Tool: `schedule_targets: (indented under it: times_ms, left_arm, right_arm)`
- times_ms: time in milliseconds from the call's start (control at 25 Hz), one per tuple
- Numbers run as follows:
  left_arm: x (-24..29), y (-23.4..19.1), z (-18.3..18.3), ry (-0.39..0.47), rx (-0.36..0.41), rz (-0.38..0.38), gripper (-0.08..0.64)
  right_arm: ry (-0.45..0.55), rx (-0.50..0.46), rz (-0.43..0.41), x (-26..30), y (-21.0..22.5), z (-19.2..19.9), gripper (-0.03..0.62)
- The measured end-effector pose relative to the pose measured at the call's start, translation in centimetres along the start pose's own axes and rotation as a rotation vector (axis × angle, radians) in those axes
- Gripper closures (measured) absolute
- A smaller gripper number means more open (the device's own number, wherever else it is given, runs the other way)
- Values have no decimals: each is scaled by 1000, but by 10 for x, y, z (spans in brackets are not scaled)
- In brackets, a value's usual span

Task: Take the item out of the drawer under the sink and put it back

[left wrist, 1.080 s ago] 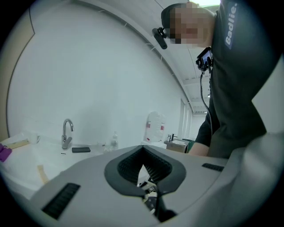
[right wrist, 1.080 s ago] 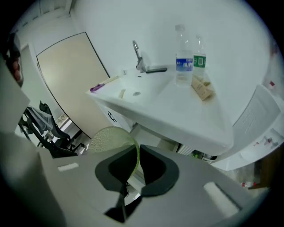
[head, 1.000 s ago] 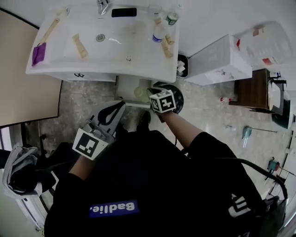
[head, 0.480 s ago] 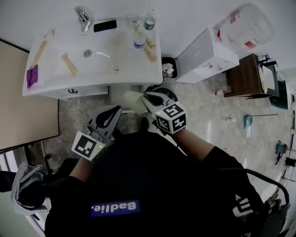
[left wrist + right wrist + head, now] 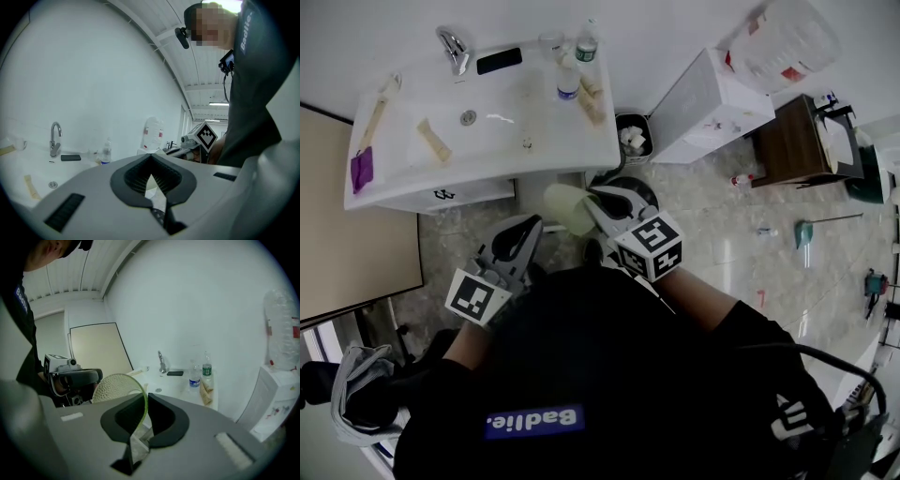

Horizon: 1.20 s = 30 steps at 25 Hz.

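Note:
My right gripper [image 5: 596,201] is shut on the rim of a pale green, ribbed bowl [image 5: 566,208], which hangs in the air in front of the white sink unit [image 5: 502,127]. In the right gripper view the thin green edge of the bowl [image 5: 115,387] runs down between the two dark pads [image 5: 161,418]. My left gripper [image 5: 531,227] is held beside it at the left, shut, with nothing between its jaws. From the left gripper view the left gripper [image 5: 151,157] points over the basin, and the right gripper's marker cube [image 5: 206,136] shows beyond it. No drawer shows under the sink.
On the sink top stand a faucet [image 5: 452,44], a black phone [image 5: 500,61], bottles [image 5: 568,80], a tube [image 5: 431,141] and a purple item [image 5: 360,169]. A small bin [image 5: 630,136], a white appliance [image 5: 708,94] and a brown side table [image 5: 792,141] stand to the right.
My right gripper has lifted the green bowl up and away from under the sink, toward the person's body. The left gripper has hardly moved.

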State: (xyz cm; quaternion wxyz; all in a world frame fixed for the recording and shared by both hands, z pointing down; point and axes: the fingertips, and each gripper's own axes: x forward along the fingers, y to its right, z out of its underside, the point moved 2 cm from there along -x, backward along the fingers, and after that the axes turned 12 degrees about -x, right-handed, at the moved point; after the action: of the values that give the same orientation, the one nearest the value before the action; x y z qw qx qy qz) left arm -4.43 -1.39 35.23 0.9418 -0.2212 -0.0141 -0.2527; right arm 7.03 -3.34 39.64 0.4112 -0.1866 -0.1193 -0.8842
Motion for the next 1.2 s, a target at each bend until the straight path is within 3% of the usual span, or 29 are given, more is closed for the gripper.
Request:
schedule_targets:
  times_ms: [480,1200]
  left_arm:
    - [-5,0,-9,62,1,-23,555]
    - [-18,-13,-5,75,27,-102,555]
  right_arm:
    - [-39,-7,-23,10,-1,14,571]
    - [-236,-53,-67,95,15,116,571]
